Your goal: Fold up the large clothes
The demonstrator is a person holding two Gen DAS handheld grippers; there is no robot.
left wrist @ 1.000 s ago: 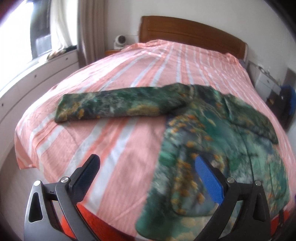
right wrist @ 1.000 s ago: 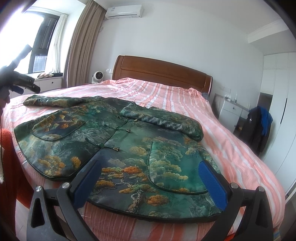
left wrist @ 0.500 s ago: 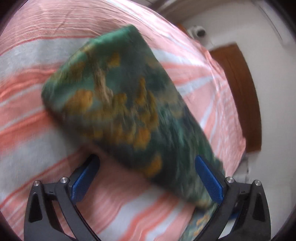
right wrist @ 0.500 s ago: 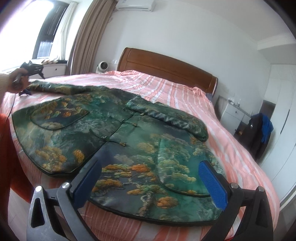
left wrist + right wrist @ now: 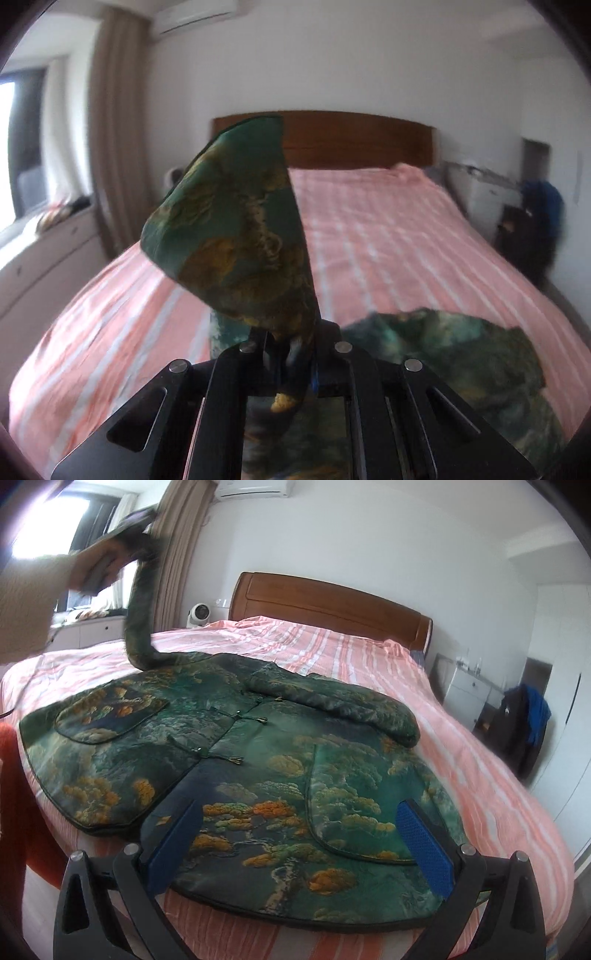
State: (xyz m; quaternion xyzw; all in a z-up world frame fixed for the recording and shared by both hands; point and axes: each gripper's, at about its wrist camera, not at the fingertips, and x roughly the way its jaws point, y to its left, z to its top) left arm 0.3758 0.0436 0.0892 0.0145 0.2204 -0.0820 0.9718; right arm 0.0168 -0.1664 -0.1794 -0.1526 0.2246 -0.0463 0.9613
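- The left hand-held gripper [image 5: 291, 354] is raised high, its jaws clamped together on a jacket sleeve [image 5: 236, 236].
- The person's hand [image 5: 99, 566] grips its handle.
- The right hand-held gripper [image 5: 299, 845] hangs low, jaws spread wide, holding nothing.

The jacket [image 5: 258, 768] covers the near half of the bed [image 5: 369, 653] — bare sheet beyond stays passable; the raised sleeve [image 5: 138, 602] bars the left side.
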